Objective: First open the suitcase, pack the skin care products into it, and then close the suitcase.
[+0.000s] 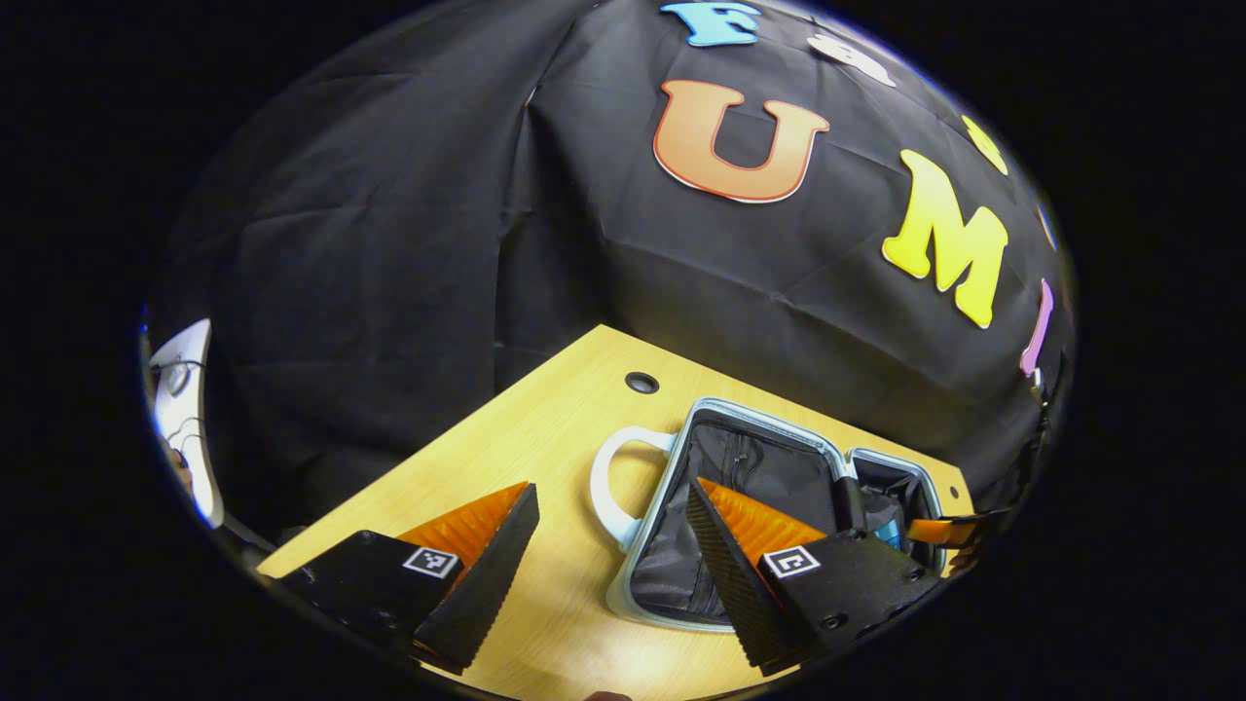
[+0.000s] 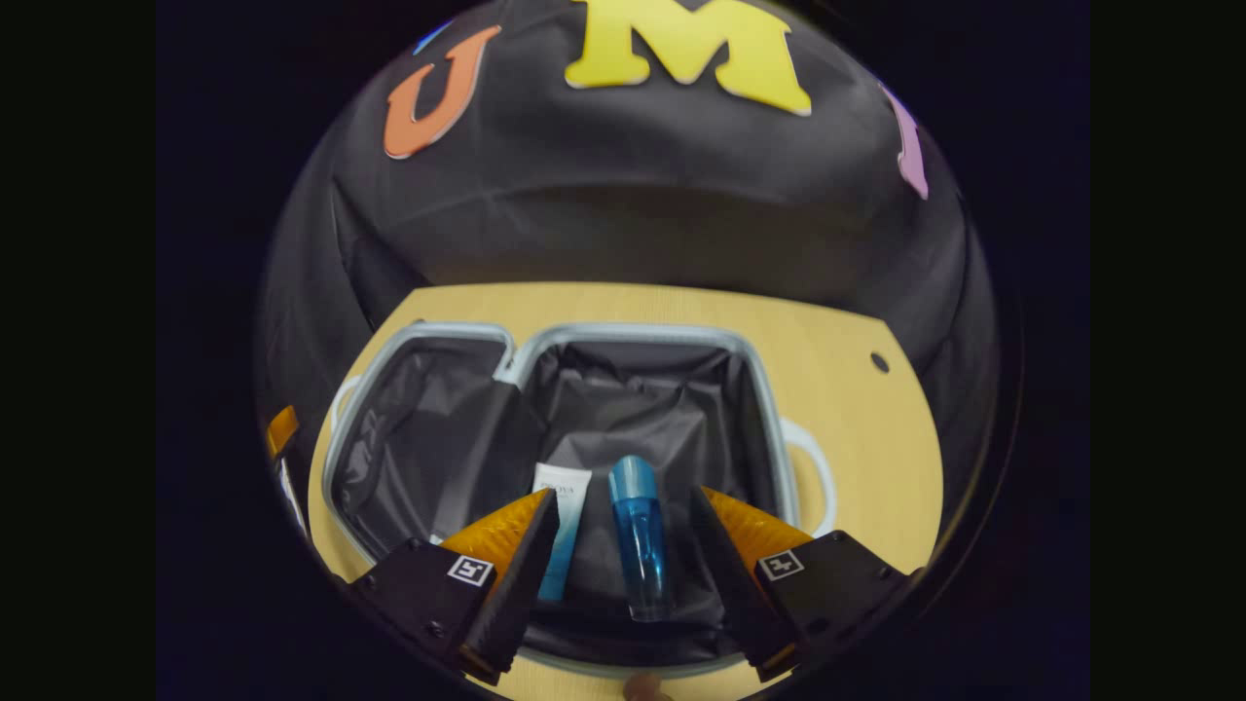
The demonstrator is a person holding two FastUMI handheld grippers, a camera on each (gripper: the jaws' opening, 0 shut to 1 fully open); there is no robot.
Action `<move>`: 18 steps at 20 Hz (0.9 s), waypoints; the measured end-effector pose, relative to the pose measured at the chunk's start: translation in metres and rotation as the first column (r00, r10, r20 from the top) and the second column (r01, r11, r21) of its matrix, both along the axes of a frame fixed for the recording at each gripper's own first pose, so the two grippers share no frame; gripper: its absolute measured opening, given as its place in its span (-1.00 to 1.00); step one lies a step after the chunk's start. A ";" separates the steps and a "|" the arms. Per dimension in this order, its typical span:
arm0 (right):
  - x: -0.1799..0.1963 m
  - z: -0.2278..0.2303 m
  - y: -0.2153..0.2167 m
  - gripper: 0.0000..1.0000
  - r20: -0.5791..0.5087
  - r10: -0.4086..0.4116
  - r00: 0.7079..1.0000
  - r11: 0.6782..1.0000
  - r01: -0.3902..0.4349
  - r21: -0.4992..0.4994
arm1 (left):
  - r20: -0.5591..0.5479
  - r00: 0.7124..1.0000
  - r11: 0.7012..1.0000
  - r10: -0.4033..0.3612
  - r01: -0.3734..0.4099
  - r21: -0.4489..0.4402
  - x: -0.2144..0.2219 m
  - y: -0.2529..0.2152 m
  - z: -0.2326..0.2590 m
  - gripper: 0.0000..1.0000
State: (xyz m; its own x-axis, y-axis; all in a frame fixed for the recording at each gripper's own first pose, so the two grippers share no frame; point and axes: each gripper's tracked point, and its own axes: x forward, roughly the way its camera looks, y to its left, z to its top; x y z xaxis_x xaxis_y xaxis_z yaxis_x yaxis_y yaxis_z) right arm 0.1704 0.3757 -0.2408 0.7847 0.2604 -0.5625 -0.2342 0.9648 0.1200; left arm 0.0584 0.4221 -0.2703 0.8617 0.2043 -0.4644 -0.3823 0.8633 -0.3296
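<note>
Right gripper point(image 2: 623, 545) spread wide, empty, above blue bottle point(image 2: 638, 535) and white tube point(image 2: 563, 516) lying inside open suitcase point(image 2: 623, 336). Left gripper point(image 1: 608, 545) also spread, empty, over desk point(image 1: 545, 428) beside suitcase handle point(image 1: 608, 477). From left gripper view, right gripper at far edge.

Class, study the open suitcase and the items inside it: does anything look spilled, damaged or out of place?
Nothing stands out. The suitcase lies open on the table, with a blue bottle and a white tube lying side by side in one lined half. No spill or damage shows. The right gripper hangs open over them.
</note>
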 end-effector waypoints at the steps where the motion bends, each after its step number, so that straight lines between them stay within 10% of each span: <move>1: -0.009 0.022 -0.003 0.58 0.040 0.013 0.999 1.000 -0.013 0.007 | -0.005 1.000 0.999 -0.002 0.002 -0.035 0.003 0.002 -0.009 0.96; 4: -0.047 0.086 -0.025 0.60 0.142 0.042 0.989 0.998 -0.047 0.035 | -0.027 0.999 0.979 0.024 -0.029 -0.203 0.009 0.001 -0.039 0.95; 12: -0.134 0.138 -0.130 0.59 0.182 -0.042 0.982 0.999 0.037 0.029 | 0.011 0.991 0.799 0.130 -0.098 -0.594 0.043 0.009 -0.084 0.89; 18: -0.147 0.143 -0.165 0.59 0.186 -0.101 0.977 0.995 0.095 0.039 | 0.025 0.995 0.719 0.092 -0.049 -0.693 0.058 -0.004 -0.090 -0.05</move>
